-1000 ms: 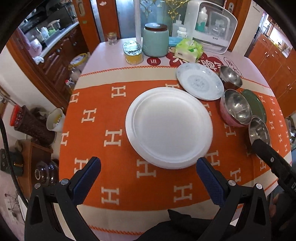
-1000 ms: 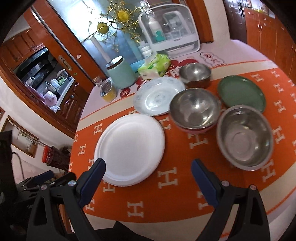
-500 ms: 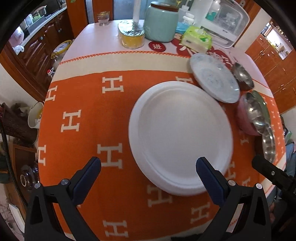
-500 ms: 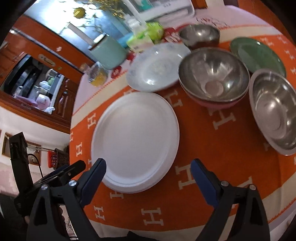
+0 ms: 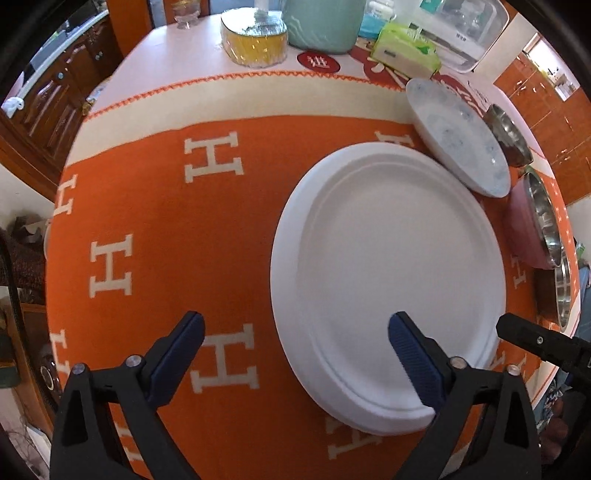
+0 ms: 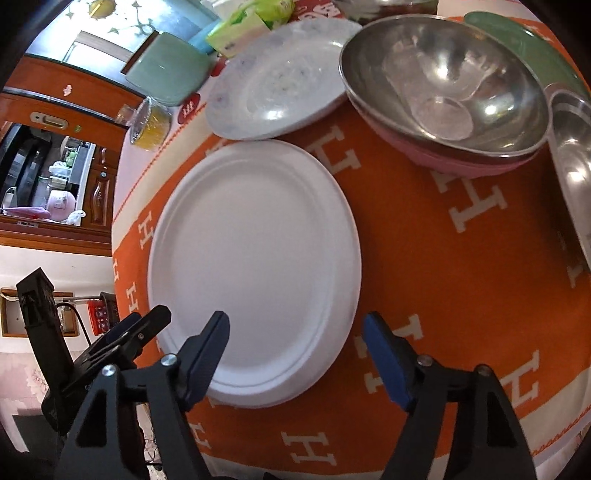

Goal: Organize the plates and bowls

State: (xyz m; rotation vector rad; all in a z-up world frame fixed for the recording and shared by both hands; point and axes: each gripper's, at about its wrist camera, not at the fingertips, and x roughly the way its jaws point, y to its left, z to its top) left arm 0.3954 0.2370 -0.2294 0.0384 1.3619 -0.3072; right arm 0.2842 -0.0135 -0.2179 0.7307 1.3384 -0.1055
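Observation:
A large white plate (image 5: 388, 266) lies on the orange cloth (image 5: 166, 206); it also shows in the right wrist view (image 6: 255, 258). My left gripper (image 5: 295, 332) is open and empty, straddling the plate's near left rim. My right gripper (image 6: 295, 332) is open and empty over the plate's near right rim. A patterned white plate (image 6: 277, 77) lies behind it, also in the left wrist view (image 5: 458, 136). A steel bowl with a pink outside (image 6: 443, 81) sits at the right, a second steel bowl (image 6: 576, 155) and a green plate (image 6: 517, 40) beside it.
At the table's far side stand a mint jar (image 5: 321, 22), a foil-covered yellow container (image 5: 255, 40), a green tissue pack (image 5: 406, 48) and a white appliance (image 5: 465, 33). Wooden cabinets (image 5: 55, 96) stand left of the table.
Both grippers have moved forward and down toward the large white plate, which now fills more of each view. The dishes have not moved.

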